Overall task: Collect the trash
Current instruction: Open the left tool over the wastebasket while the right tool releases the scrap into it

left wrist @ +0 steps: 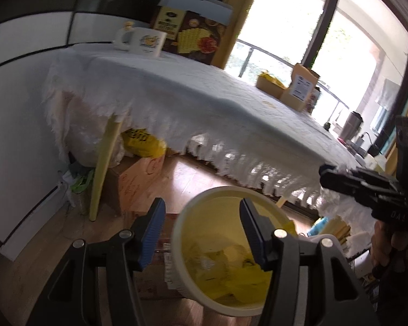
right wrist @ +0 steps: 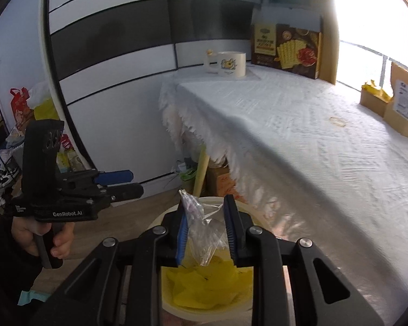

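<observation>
Room: white-clothed table (right wrist: 299, 125), wood floor.
Bin (left wrist: 187, 271): beside table, yellow scraps inside.
Right gripper (right wrist: 205, 231): pinching clear plastic wrapper (right wrist: 204, 233) above bin.
Left gripper (left wrist: 201, 233): spread, empty.
Progress: drop pending.

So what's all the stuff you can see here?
Trash bin: one, cream, on the floor beside the table, yellow trash inside.
Plastic wrapper: one, clear, in the right gripper over the bin.
Tablecloth: one, white, fringed, covering the table.
Mugs: two, white, far end of the table.
Biscuit box: one, brown, behind the mugs.
Cardboard boxes: two, tan, by the window.
Left gripper: one, black with blue pads, empty, open.
Right gripper: one, same colours, shut on the wrapper.
</observation>
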### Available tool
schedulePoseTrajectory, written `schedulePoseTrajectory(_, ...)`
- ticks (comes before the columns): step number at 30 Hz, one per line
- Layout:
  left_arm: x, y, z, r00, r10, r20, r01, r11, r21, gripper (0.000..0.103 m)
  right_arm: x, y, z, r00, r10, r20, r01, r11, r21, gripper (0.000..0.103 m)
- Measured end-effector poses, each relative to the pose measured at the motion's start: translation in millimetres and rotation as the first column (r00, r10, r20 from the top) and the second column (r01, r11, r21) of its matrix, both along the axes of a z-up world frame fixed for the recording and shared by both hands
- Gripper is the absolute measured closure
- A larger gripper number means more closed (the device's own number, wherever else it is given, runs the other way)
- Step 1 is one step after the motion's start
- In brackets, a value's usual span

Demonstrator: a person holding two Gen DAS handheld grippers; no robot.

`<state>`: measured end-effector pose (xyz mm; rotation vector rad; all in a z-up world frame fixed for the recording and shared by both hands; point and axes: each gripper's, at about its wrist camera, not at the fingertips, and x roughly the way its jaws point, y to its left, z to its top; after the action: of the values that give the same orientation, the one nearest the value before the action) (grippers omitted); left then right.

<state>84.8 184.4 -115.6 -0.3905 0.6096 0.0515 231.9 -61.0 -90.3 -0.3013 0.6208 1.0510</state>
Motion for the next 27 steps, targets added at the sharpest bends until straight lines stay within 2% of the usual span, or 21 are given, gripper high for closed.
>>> schedulePoseTrajectory(2, -1.1, 9.7, -3.3, 1.0, 0.017, 0.0, -0.017, 1.0, -0.021, 0.046, -1.1, 9.4, -6.6, 1.0, 0.014, -0.007, -0.015, 1.0, -0.021, 0.08)
schedulePoseTrajectory(6, -1.5, 21.1, -9.1, 0.998, 0.056, -0.012, -0.056, 0.998, -0.018, 0.046, -3.0, 24.2, -19.4, 0.999, 0.032, -0.018, -0.033, 0.998, -0.06, 0.078)
schedulePoseTrajectory(12, -4.9, 32.5, -15.0, 0.996, 0.09, -0.024, -0.091, 0.996, -0.025, 0.046, -1.1, 38.2, -30.6, 0.998, 0.049, -0.039, -0.052, 0.994, -0.096, 0.061)
schedulePoseTrajectory(14, -6.8, 34.8, -16.4, 0.995, 0.099, -0.03, -0.1, 0.995, -0.027, 0.046, -1.6, 39.8, -32.8, 0.998, 0.05, -0.043, -0.054, 0.993, -0.102, 0.05)
schedulePoseTrajectory(15, -7.2, 34.9, -16.5, 0.994, 0.101, -0.035, -0.101, 0.994, -0.027, 0.046, -2.4, 40.5, -33.7, 0.998, 0.049, -0.045, -0.054, 0.993, -0.103, 0.049)
schedulePoseTrajectory(27, -8.4, 11.3, -2.3, 0.998, 0.066, -0.026, -0.066, 0.998, -0.006, 0.045, -6.2, 13.1, -31.5, 0.999, 0.001, -0.053, -0.006, 0.996, -0.092, 0.047)
